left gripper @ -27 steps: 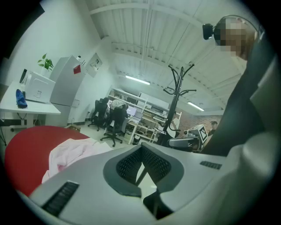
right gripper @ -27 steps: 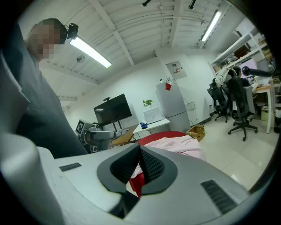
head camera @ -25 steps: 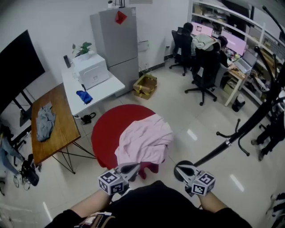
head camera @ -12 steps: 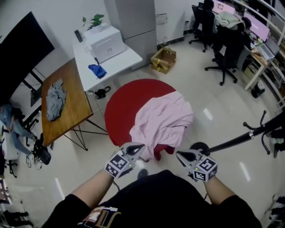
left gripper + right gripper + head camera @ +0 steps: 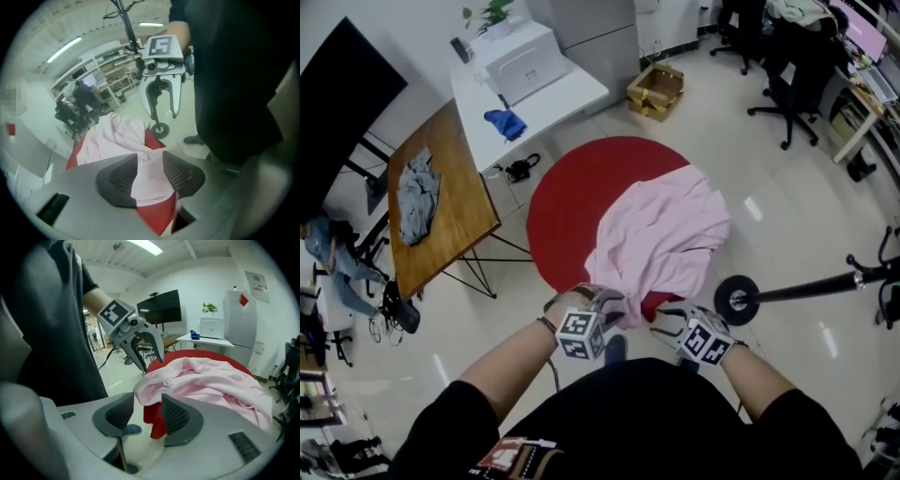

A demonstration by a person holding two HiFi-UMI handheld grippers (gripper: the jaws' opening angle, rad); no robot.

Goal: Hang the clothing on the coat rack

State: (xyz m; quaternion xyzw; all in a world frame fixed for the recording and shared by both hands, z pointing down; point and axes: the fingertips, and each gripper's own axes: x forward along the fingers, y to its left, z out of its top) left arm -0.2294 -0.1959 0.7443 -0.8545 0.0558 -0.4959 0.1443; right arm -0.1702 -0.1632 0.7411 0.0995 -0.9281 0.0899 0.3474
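Head view: I count two tongs. The left tongs [image 5: 609, 300] and right tongs [image 5: 667, 321] are side by side at the near hem of one pink garment [image 5: 661, 239]. The garment lies heaped on the near right part of one round red surface [image 5: 572, 192]. One coat rack [image 5: 806, 289] stands just right of that, its round base near the right tongs. Farther off I see two more surfaces. The wooden surface [image 5: 455, 230] carries one grey cloth [image 5: 417, 192]. The white surface [image 5: 558, 103] carries one printer [image 5: 520, 61] and one blue cloth [image 5: 506, 122]. One cardboard box [image 5: 656, 86] sits on the floor beyond.

Left gripper view: the left tongs [image 5: 150, 173] have their jaws parted, and a fold of the pink garment [image 5: 110, 138] lies in the gap between the two pads. I can't tell whether it is pinched. The right tongs [image 5: 161, 105] hang opposite, jaws spread and empty, above the rack's base [image 5: 159, 130].

Right gripper view: the right tongs [image 5: 147, 416] are parted too. The garment's [image 5: 211, 380] near edge is just at their mouth and the red edge of the round surface [image 5: 152, 420] shows between the pads. The left tongs [image 5: 150, 359] show across from them, fingers apart at the hem.
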